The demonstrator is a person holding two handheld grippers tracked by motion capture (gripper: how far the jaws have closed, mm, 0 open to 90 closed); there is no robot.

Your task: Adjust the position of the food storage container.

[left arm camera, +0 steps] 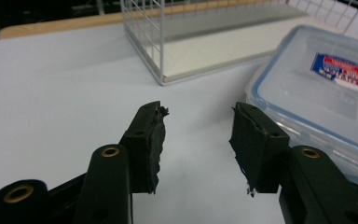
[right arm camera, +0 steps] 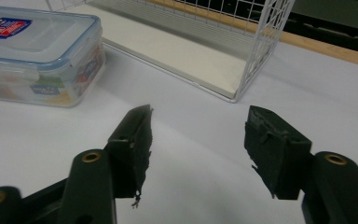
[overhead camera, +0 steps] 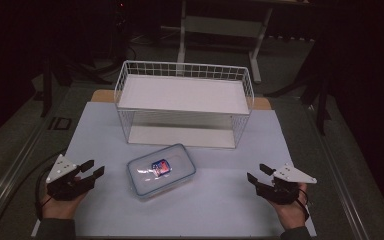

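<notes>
A clear plastic food box (overhead camera: 161,170) with a blue-edged snap lid and a red and blue label lies on the white sheet in front of the wire rack. My left gripper (overhead camera: 93,170) rests near the front left, apart from the box, jaws open with nothing between them. In the left gripper view the box (left arm camera: 321,93) sits just right of the open gripper (left arm camera: 198,135). My right gripper (overhead camera: 259,173) lies at the front right, also open and holding nothing. The right gripper view has the box (right arm camera: 37,56) far left of its gripper (right arm camera: 198,140).
A white wire rack (overhead camera: 184,102) with two shelves stands at the back of the white sheet (overhead camera: 215,200), shown too as the rack (left arm camera: 177,46) and the rack (right arm camera: 205,51). A wooden table edge runs behind it. Dark floor and a desk frame lie beyond.
</notes>
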